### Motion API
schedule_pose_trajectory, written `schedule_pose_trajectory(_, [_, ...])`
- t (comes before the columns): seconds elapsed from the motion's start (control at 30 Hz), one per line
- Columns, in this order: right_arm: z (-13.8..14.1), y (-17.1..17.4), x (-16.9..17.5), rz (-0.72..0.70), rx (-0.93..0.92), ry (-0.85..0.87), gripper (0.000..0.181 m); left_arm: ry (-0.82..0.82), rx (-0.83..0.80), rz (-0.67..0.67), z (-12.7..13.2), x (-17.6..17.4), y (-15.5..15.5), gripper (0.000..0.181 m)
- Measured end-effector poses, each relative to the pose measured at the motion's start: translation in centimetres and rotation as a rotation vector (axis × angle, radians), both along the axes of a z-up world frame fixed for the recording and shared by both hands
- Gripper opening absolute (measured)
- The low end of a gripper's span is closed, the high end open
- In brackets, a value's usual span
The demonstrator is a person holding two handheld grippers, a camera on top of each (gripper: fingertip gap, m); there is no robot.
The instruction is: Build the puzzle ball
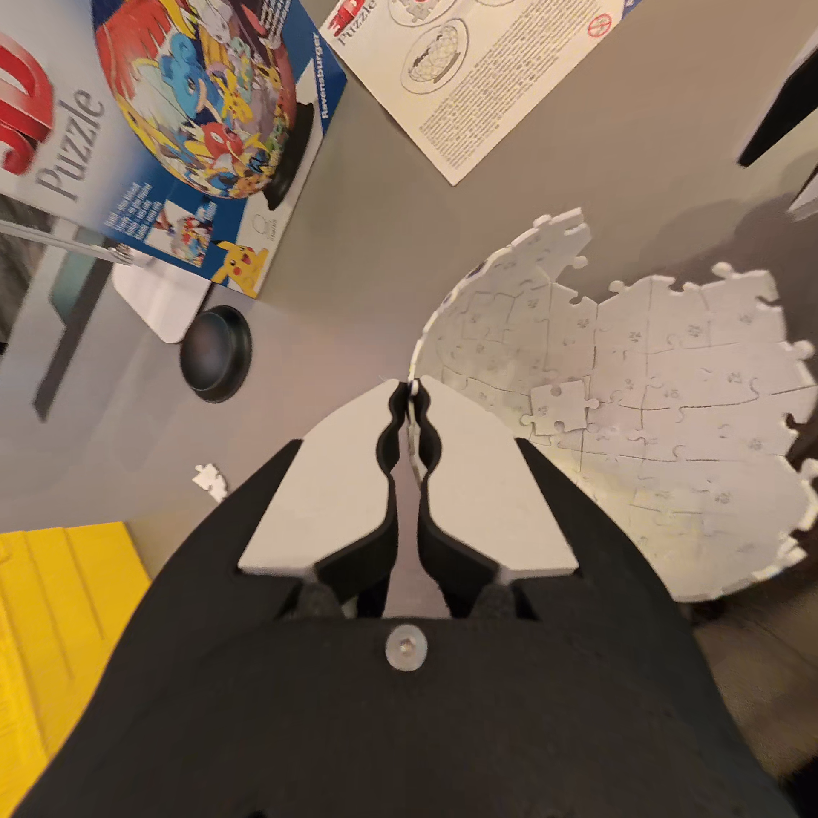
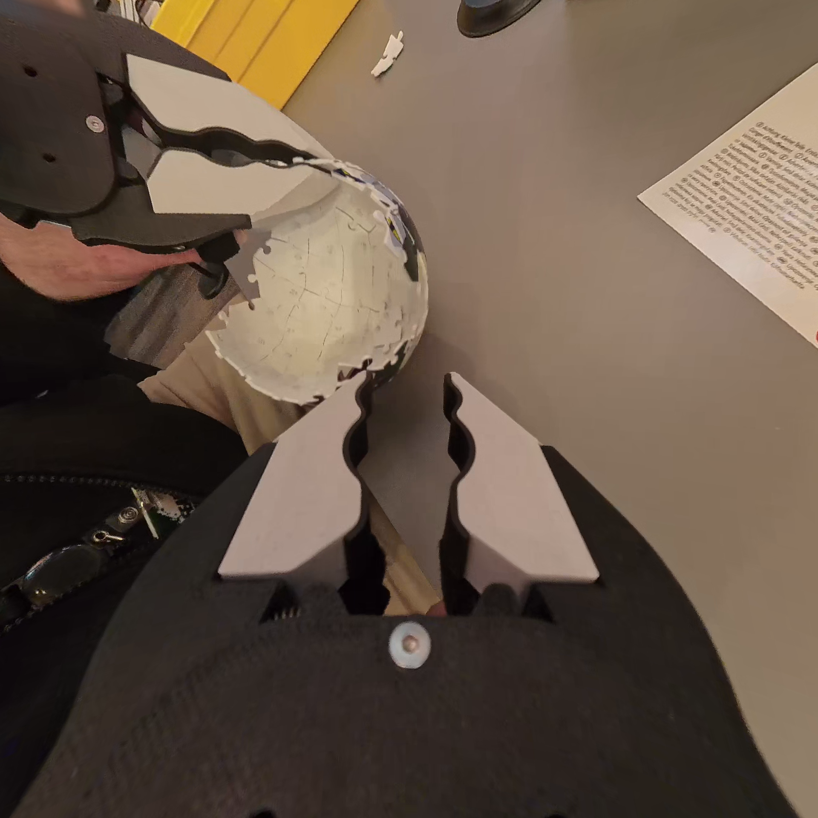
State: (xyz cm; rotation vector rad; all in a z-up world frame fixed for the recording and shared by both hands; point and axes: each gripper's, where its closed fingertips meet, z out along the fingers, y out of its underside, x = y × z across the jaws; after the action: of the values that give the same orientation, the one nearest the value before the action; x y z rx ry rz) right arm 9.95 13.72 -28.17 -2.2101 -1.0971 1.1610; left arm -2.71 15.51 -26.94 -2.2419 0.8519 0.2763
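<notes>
A partly built puzzle ball (image 1: 642, 398), a white-inside curved shell with jagged open edges, fills the right of the left wrist view. My left gripper (image 1: 410, 389) is shut on the shell's rim. A loose white piece (image 1: 558, 407) lies inside the shell. In the right wrist view the puzzle ball (image 2: 327, 301) sits at centre left with the left gripper (image 2: 305, 161) clamped on its top edge. My right gripper (image 2: 405, 380) is open and empty, its left fingertip close beside the ball's lower edge. A single loose piece (image 1: 210, 480) lies on the grey table; it also shows in the right wrist view (image 2: 389, 53).
The puzzle box (image 1: 155, 124) lies at the far left, an instruction sheet (image 1: 464, 75) at the top, also in the right wrist view (image 2: 752, 230). A black round stand (image 1: 216, 354) sits on the table. A yellow bin (image 1: 57, 642) is at lower left. A person's hand (image 2: 88, 265) holds the left gripper. Some 12 centimetres of space lies between my two pairs of fingers. The left tips stand about 25 centimetres off the single loose piece (image 1: 210, 480). My right wrist view (image 2: 388, 53) looks at it from another angle.
</notes>
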Motion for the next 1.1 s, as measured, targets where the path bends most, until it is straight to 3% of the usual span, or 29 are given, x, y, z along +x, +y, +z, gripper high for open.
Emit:
schedule_pose_trajectory(0.3, [-1.0, 1.2, 0.3, -0.014, -0.008, -0.002, 0.030, 0.301, 0.075, -0.092, 2.5, -2.3, 2.9, 0.003])
schedule_pose_trajectory(0.57, [-1.9, 1.9, 0.0, 0.003, -0.006, -0.010, 0.030, 0.571, 0.035, -0.168, 4.8, -4.6, 5.9, 0.002])
schedule_pose_trajectory(0.73, [-2.2, 2.2, -0.4, 0.021, 0.009, -0.014, 0.030, 0.728, -0.048, -0.220, 5.7, -5.5, 7.3, 0.003])
schedule_pose_trajectory(0.97, [-2.6, 2.3, -1.0, 0.052, 0.034, -0.005, 0.030, 0.946, -0.282, -0.333, 4.4, -5.8, 7.6, 0.002])
schedule_pose_trajectory(1.1, [-2.9, 1.9, -1.0, 0.091, 0.061, -0.004, 0.029, 0.965, -0.429, -0.386, 3.0, -6.0, 7.4, 0.002])
